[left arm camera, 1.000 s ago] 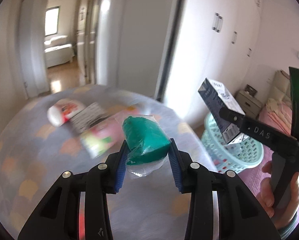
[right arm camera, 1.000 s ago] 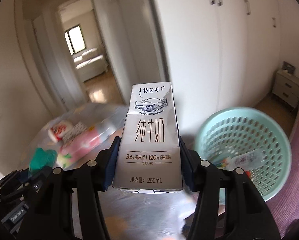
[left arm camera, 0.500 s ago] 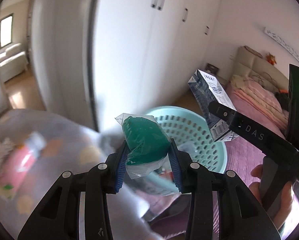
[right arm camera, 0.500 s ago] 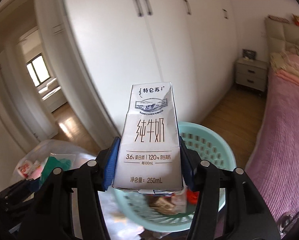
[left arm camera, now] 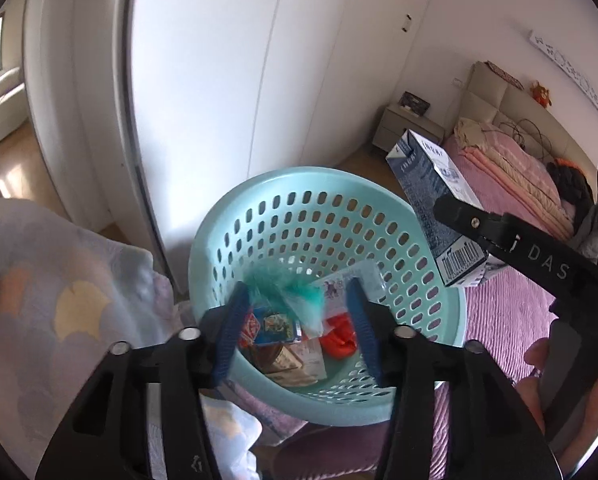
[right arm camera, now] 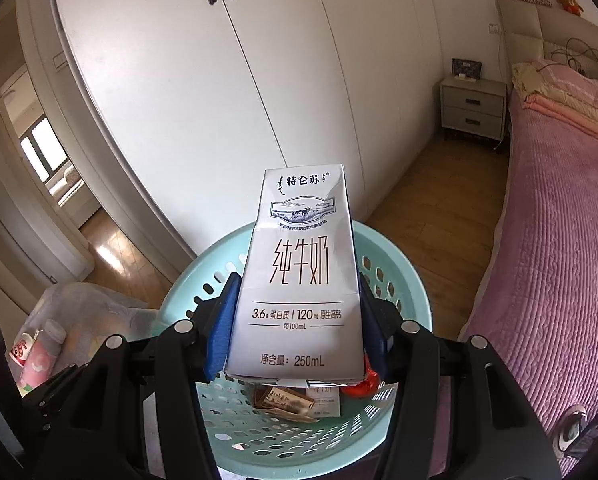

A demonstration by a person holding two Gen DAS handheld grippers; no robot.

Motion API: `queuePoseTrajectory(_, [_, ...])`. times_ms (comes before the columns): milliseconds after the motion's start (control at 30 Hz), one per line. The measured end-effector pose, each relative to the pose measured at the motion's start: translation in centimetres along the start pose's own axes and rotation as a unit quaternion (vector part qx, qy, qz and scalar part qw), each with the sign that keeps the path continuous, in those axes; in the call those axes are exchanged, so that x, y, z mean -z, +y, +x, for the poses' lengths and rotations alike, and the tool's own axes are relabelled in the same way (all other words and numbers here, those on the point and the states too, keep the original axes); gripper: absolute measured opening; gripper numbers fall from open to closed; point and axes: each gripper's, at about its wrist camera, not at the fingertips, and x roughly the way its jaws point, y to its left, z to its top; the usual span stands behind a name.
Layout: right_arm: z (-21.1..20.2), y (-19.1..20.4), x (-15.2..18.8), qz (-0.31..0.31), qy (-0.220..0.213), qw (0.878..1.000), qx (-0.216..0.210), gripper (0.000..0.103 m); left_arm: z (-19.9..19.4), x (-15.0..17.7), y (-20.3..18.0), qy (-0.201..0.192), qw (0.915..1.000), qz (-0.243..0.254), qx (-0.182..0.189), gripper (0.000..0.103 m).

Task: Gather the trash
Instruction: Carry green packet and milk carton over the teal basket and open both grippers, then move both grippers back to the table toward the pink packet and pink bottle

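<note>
Teal wrapper (left arm camera: 295,292), motion-blurred, between spread left tongs (left arm camera: 295,328), apparently dropping free; whether it touches either pad, cannot tell. Mint perforated basket (left arm camera: 235,216) directly below and ahead, already holding packets. Right tongs (right arm camera: 295,332) clamped on milk carton (right arm camera: 299,280), over basket (right arm camera: 411,284) rim. Advice: centre carton above basket hollow, clear of left tongs, then part tongs fully; avoid rim bounce onto bed (right arm camera: 559,240).

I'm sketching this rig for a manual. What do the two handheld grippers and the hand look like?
The left gripper and right gripper are matte black plastic, each with blue-padded jaws and silver screws. The right gripper's side arm bears white "DAS" lettering. A bare hand shows beside its black handle; no sleeve or cables visible.
</note>
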Motion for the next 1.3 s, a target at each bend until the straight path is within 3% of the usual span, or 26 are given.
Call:
queuePoseTrajectory(133, [1.3,0.1,0.0,-0.001,0.013,1.0,-0.003,0.053,-0.7,0.0,0.3,-0.01,0.9999,-0.007,-0.004,0.059])
queuePoseTrajectory(267, [1.9,0.4,0.7,0.002,0.021,1.0,-0.003,0.061,-2.4,0.4,1.3,-0.021,0.9996,-0.019,-0.006,0.059])
queuePoseTrajectory(533, [0.3,1.7,1.4,-0.014,0.012,1.0,-0.016,0.061,-7.5,1.8,3.9,-0.061,0.9968,-0.046,-0.022,0.059])
queuePoseTrajectory(700, [-1.6,4.8,2.0,-0.045,-0.001,0.998,-0.046,0.061,-12.0,2.8,5.8,-0.094,0.9924,-0.07,-0.038,0.059])
queuePoseTrajectory(833, [-3.2,7.8,2.7,-0.078,-0.018,0.994,-0.074,0.061,-15.6,4.3,7.7,-0.108,0.9893,-0.092,-0.035,0.072])
queuePoseTrajectory(900, [-4.1,9.6,3.3,-0.1,-0.028,0.99,-0.093,0.061,-16.6,5.2,8.9,-0.105,0.988,-0.109,-0.033,0.072])
queuePoseTrajectory(1300, [-5.2,18.4,6.6,-0.177,-0.016,0.971,-0.159,0.061,-24.9,12.0,16.1,-0.111,0.9745,-0.142,-0.134,0.08])
